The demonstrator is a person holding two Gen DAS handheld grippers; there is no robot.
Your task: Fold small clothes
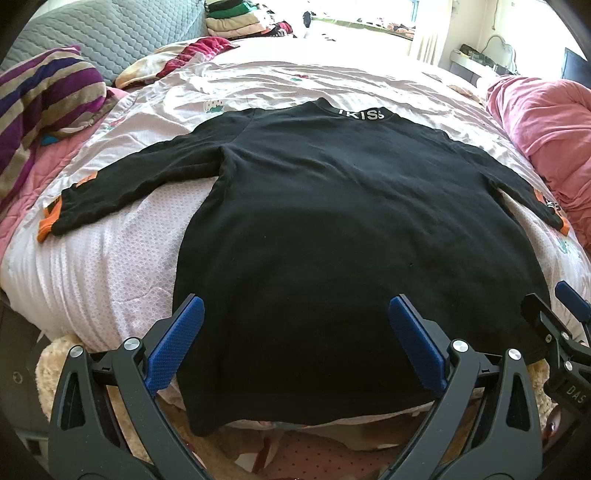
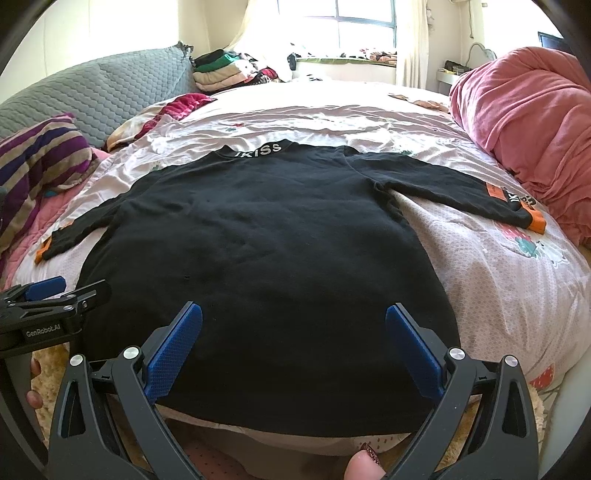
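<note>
Both grippers' blue-padded fingers stand spread wide and hold nothing: the left gripper (image 1: pixel 295 343) and right gripper (image 2: pixel 293 349) hover over the hem of the black sweater (image 1: pixel 332 221), at the bed's near edge. Spread flat on the pale pink bedsheet (image 1: pixel 122 258), the sweater has both sleeves out toward the side edges, orange cuffs showing, its lettered collar toward the far edge. A pink duvet (image 2: pixel 524 129) heaps along the right edge, a striped blanket (image 1: pixel 40 107) along the left. Folded clothes (image 2: pixel 221 72) are stacked far left beneath a bright, washed-out window (image 2: pixel 343 22). The hem's underside is hidden.

Bare sheet (image 2: pixel 480 266) — pink duvet (image 2: pixel 535 122) rightward
</note>
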